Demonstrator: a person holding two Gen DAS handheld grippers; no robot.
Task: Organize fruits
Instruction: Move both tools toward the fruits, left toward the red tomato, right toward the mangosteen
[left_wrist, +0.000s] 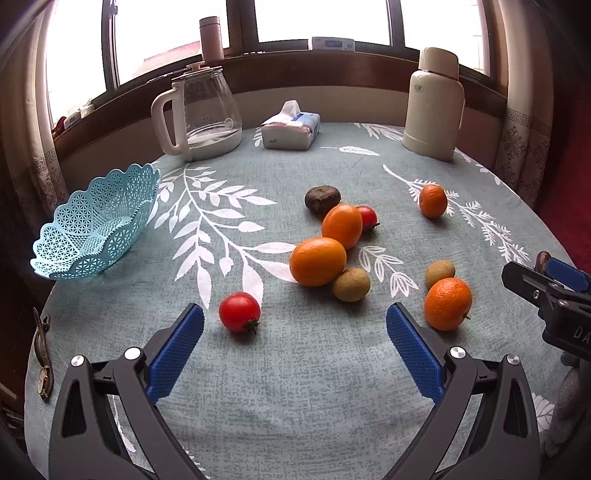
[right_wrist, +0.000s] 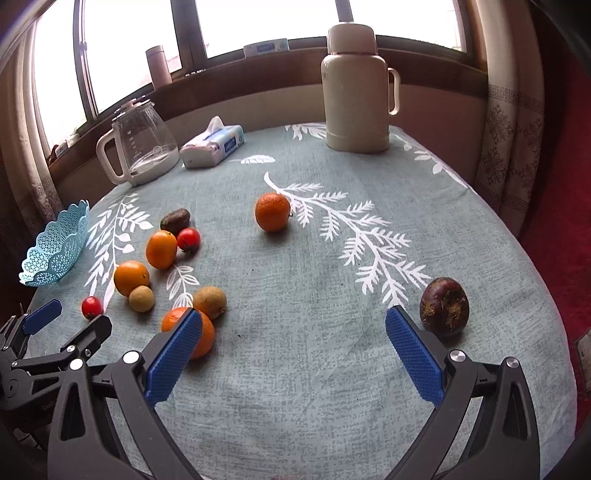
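Several fruits lie loose on the teal tablecloth. A light blue lattice basket (left_wrist: 94, 225) (right_wrist: 55, 247) stands empty at the left edge. My left gripper (left_wrist: 295, 317) is open just above the cloth, a red tomato (left_wrist: 239, 312) right beside its left finger. Further ahead lie two oranges (left_wrist: 317, 261) and a brown longan (left_wrist: 351, 284). My right gripper (right_wrist: 293, 325) is open too. A mandarin (right_wrist: 201, 334) sits partly behind its left finger and a dark mangosteen (right_wrist: 444, 306) lies just outside its right finger. Another mandarin (right_wrist: 272, 212) rests alone farther back.
A glass kettle (left_wrist: 201, 110), a tissue pack (left_wrist: 291, 127) and a cream thermos (left_wrist: 434, 105) stand along the table's far side under the window. A wristwatch (left_wrist: 42, 354) lies at the near-left table edge. The table edge drops off to the right by a red surface.
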